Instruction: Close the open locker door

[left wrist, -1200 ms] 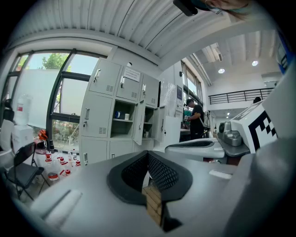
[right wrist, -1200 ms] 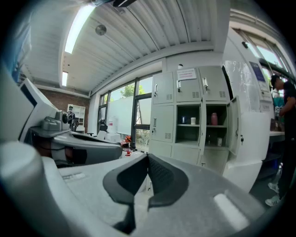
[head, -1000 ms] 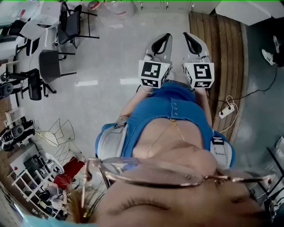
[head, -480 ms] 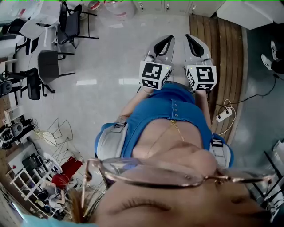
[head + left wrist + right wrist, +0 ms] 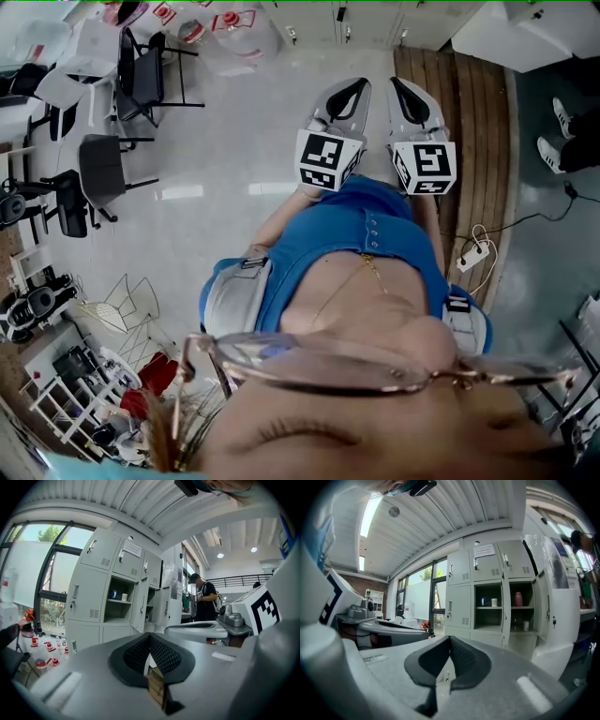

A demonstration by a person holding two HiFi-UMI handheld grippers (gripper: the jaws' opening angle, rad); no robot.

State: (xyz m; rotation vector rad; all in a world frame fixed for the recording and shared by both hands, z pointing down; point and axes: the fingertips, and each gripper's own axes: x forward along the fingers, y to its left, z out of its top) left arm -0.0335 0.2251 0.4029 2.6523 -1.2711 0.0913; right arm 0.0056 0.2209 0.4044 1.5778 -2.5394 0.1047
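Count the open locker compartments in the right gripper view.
2: first open locker, holding cups; second open locker beside it, holding a pink bottle. More may be hidden.

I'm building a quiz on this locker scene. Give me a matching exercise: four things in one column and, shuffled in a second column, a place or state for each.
Things
1. pink bottle
2. blue cup
3. paper notice
4. right gripper

Places or states
A. shut, with nothing between the jaws
B. on a shelf in the left open compartment, beside a white cup
C. on a closed upper locker door
D. on a shelf in the right open compartment

Pairs: 1-D, 2-B, 3-C, 4-A
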